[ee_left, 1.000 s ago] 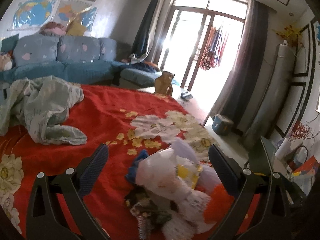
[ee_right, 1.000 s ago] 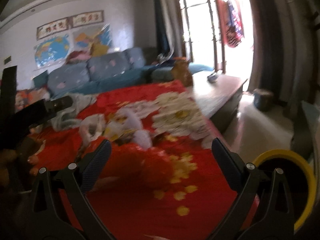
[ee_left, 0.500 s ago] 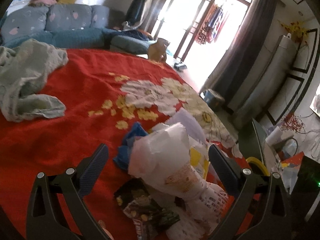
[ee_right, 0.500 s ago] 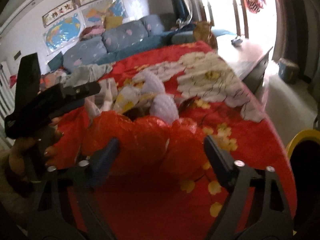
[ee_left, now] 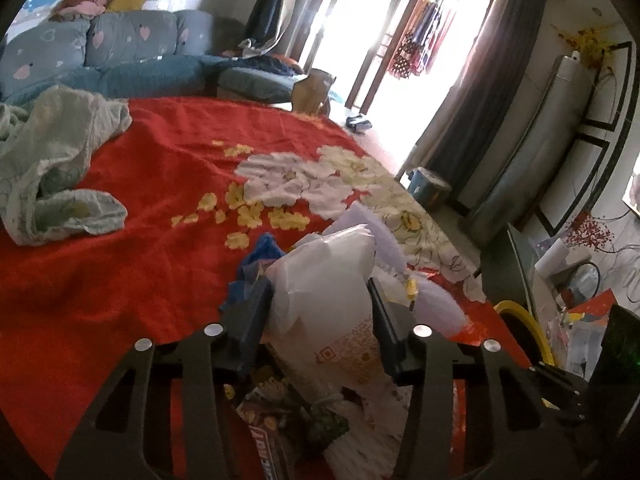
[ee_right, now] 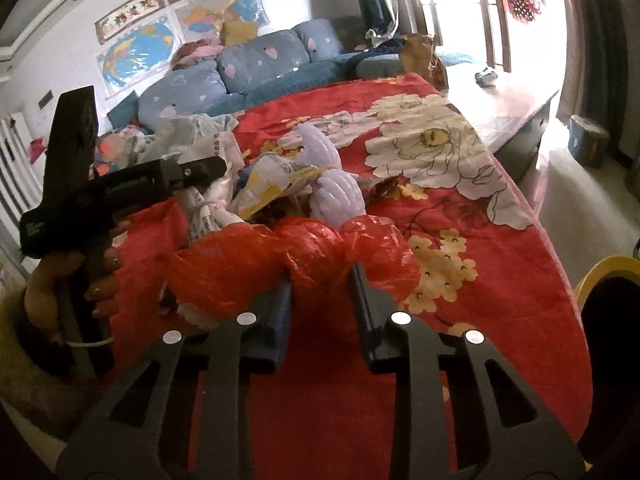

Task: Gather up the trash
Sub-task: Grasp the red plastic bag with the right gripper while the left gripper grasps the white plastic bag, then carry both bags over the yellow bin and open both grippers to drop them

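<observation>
Red bag [ee_right: 304, 252] x1: R grip [ee_right: 322, 280] clamped | white bag [ee_left: 328, 280] x1: L grip [ee_left: 320, 296] clamped

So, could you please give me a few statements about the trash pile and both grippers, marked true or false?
1. The left gripper is shut on the white plastic bag. True.
2. The right gripper is wide open over bare blanket. False: it is shut on the red plastic bag.
3. The trash lies on a red floral blanket. True.
4. The yellow-rimmed bin stands in the middle of the blanket. False: it is beside the blanket's edge, on the right.
5. The pale green cloth sits on the trash pile. False: it lies apart, to the left.
</observation>
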Available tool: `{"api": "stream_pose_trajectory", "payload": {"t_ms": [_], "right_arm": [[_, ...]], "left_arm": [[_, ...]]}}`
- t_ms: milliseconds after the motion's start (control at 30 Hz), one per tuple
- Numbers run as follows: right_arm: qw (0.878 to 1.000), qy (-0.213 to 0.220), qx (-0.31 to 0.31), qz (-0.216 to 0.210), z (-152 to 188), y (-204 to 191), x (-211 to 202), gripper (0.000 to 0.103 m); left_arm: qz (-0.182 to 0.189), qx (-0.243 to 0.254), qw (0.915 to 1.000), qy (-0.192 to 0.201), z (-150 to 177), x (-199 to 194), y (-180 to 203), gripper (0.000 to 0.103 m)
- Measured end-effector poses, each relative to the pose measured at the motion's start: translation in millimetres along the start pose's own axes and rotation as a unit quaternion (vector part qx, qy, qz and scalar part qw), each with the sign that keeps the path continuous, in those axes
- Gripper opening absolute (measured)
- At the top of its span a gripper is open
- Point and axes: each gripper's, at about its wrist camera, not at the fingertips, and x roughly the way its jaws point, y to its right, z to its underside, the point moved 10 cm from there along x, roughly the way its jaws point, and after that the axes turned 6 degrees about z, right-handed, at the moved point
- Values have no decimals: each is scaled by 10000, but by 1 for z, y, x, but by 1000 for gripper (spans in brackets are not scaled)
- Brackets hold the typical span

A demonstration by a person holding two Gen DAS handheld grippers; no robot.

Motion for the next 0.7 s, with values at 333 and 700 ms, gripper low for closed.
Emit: {"api": "stream_pose_trajectory", "payload": {"t_ms": [333,700], "right_arm": [[9989,428,99,168,-17,13,-34,19],[9919,966,541,629,-38,62,-78,19]], "left_arm": [[137,348,9978,545,-28,-40,34,44],[494,816,9938,574,-33,-35,93,43]]}}
